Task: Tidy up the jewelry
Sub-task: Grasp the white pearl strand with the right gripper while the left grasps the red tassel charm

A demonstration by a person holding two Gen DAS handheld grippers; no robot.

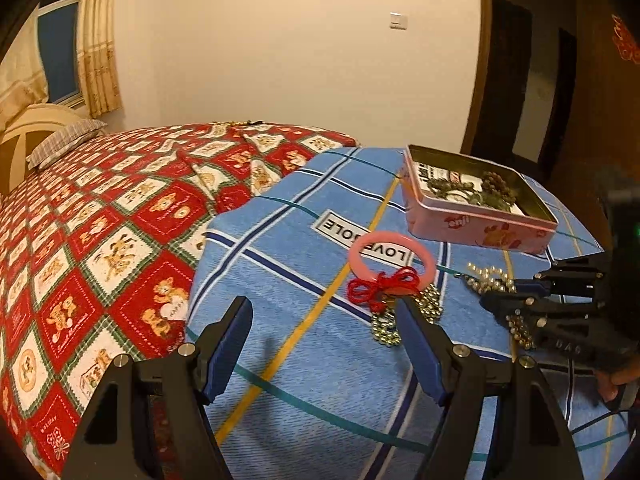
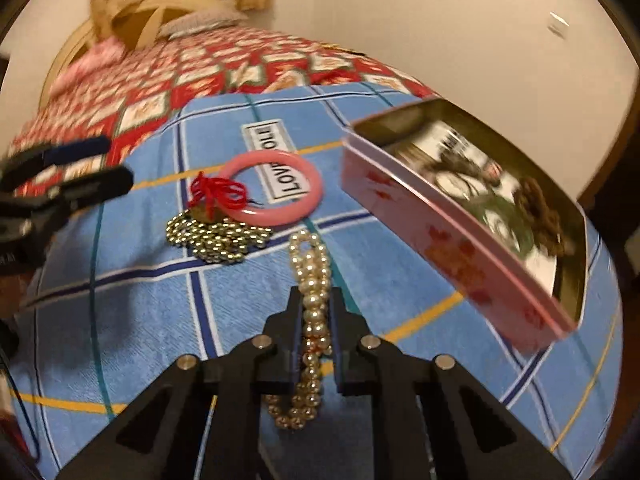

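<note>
A pink bangle (image 1: 391, 254) with a red string bow lies on the blue checked cloth (image 1: 280, 340), over a heap of gold bead chain (image 1: 386, 330). It also shows in the right wrist view (image 2: 272, 188), with the gold bead chain (image 2: 218, 238) beside it. My left gripper (image 1: 324, 320) is open, just short of the bangle. My right gripper (image 2: 316, 300) is shut on a pearl bead necklace (image 2: 312, 316) and holds it above the cloth; it shows in the left wrist view (image 1: 516, 292). An open pink tin (image 1: 480, 216) holds dark beaded jewelry, and appears in the right wrist view (image 2: 460, 248).
The blue cloth (image 2: 140, 320) lies on a bed with a red bear-patterned cover (image 1: 100, 240). A pillow (image 1: 64, 142) and headboard sit at the far left. A wall and dark doorway stand behind the tin.
</note>
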